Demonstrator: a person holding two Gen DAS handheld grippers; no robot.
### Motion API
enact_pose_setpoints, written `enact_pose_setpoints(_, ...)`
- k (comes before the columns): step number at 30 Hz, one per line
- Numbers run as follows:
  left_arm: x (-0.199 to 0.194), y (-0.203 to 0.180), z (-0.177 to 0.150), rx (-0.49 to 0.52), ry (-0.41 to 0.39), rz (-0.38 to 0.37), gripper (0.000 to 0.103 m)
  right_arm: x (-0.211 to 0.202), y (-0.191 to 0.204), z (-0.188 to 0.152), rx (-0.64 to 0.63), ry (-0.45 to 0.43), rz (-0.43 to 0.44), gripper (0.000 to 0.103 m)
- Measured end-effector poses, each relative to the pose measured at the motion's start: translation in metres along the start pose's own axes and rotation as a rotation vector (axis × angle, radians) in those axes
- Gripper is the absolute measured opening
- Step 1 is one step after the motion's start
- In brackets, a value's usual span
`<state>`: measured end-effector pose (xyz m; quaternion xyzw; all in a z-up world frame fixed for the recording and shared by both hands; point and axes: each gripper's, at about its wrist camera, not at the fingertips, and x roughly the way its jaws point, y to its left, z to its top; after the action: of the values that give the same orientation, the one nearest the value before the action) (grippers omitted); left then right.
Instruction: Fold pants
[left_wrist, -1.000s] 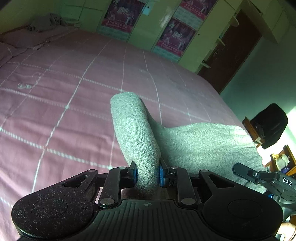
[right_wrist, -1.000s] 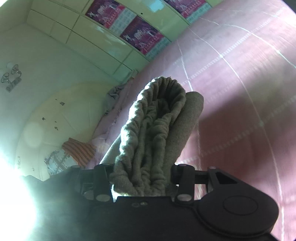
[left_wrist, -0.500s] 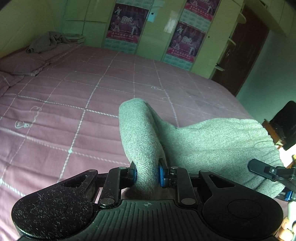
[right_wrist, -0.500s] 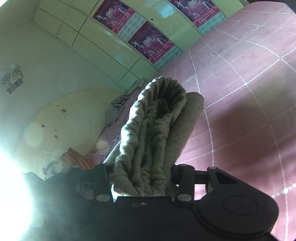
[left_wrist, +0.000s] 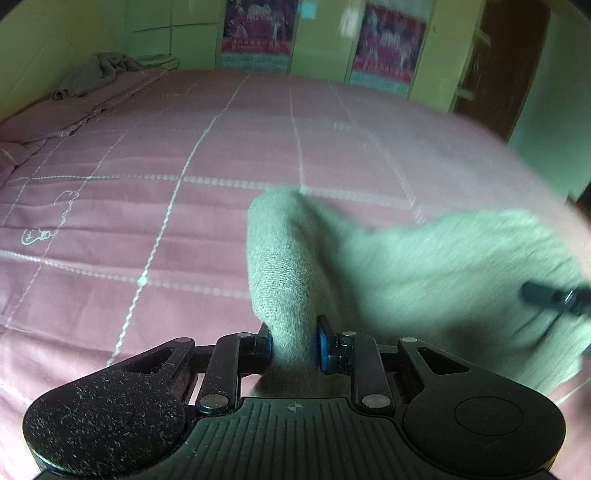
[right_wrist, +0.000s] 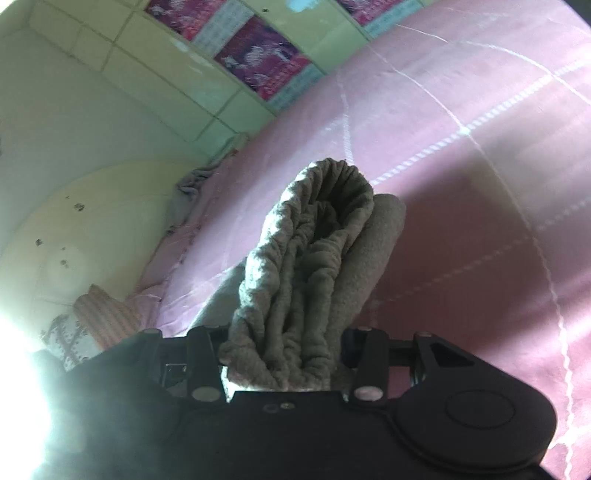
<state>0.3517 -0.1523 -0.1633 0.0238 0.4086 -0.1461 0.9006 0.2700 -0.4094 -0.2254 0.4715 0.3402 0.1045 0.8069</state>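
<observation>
Right tongs (right_wrist: 284, 354) — tips hidden in bunched pants (right_wrist: 314, 266) — glare alongside.

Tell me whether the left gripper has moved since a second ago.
Yes. The left gripper, shut on the pants, has tipped down and advanced: the posters climbed to the frame's top.

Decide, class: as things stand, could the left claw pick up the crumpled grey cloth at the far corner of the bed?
Probably not. The left claw is shut on the grey pants, and the crumpled cloth lies far across the pink bedspread.
</observation>
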Motion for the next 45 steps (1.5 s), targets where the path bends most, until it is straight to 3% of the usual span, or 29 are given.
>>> enact_pose_setpoints(4, 0.010, 0.005, -0.015, -0.004, 0.042, 0.031, 0.039, 0.004, -0.023, -0.012, 0.029, 0.016, -0.132, 0.056)
enact_pose_setpoints(8, -0.001, 0.002, -0.015, -0.012, 0.050, 0.056, 0.039, -0.004, -0.022, -0.028, -0.029, 0.005, -0.253, 0.069)
enact_pose_setpoints(12, -0.032, 0.003, -0.022, -0.014, -0.016, 0.068, 0.039, -0.031, 0.005, -0.034, -0.126, -0.074, -0.363, 0.069)
enact_pose_setpoints(13, -0.040, 0.003, -0.026, -0.004, -0.031, 0.052, 0.039, -0.040, 0.015, -0.036, -0.167, -0.106, -0.385, 0.068)
enact_pose_setpoints(15, -0.047, -0.001, -0.029, 0.012, -0.039, 0.023, 0.039, -0.051, 0.041, -0.040, -0.273, -0.147, -0.395, 0.050)
enact_pose_setpoints(16, -0.050, -0.004, -0.033, 0.012, -0.034, 0.012, 0.039, -0.053, 0.057, -0.045, -0.346, -0.164, -0.412, 0.046)
enact_pose_setpoints(19, -0.046, -0.019, -0.047, 0.047, 0.016, 0.015, 0.039, -0.043, 0.092, -0.066, -0.528, -0.151, -0.422, 0.034)
enact_pose_setpoints(21, -0.036, -0.023, -0.058, 0.067, 0.049, 0.041, 0.039, -0.030, 0.096, -0.082, -0.593, -0.100, -0.459, 0.033)
enact_pose_setpoints(24, -0.038, -0.026, -0.058, 0.053, 0.049, 0.052, 0.039, -0.008, 0.080, -0.099, -0.591, 0.027, -0.551, 0.033)
enact_pose_setpoints(27, -0.045, -0.029, -0.052, 0.046, 0.045, 0.040, 0.039, -0.021, 0.090, -0.096, -0.538, -0.014, -0.520, 0.034)
enact_pose_setpoints(30, -0.040, -0.034, -0.054, 0.060, 0.056, 0.059, 0.039, -0.035, 0.105, -0.103, -0.582, -0.122, -0.506, 0.040)
enact_pose_setpoints(33, -0.033, -0.039, -0.054, 0.056, 0.069, 0.085, 0.040, -0.005, 0.085, -0.099, -0.544, 0.019, -0.596, 0.037)
enact_pose_setpoints(35, -0.034, -0.042, -0.053, 0.064, 0.062, 0.094, 0.050, -0.010, 0.089, -0.099, -0.531, -0.010, -0.583, 0.039)
enact_pose_setpoints(37, -0.038, -0.043, -0.053, 0.072, 0.039, 0.096, 0.102, -0.024, 0.095, -0.099, -0.508, -0.039, -0.534, 0.038)
enact_pose_setpoints(40, -0.046, -0.045, -0.060, 0.098, -0.004, 0.086, 0.103, -0.034, 0.106, -0.100, -0.528, -0.057, -0.509, 0.038)
enact_pose_setpoints(43, -0.041, -0.047, -0.062, 0.112, 0.086, 0.073, 0.103, -0.047, 0.109, -0.104, -0.513, -0.065, -0.496, 0.038)
enact_pose_setpoints(45, -0.036, -0.050, -0.063, 0.131, 0.149, 0.118, 0.103, -0.053, 0.107, -0.107, -0.499, -0.066, -0.486, 0.039)
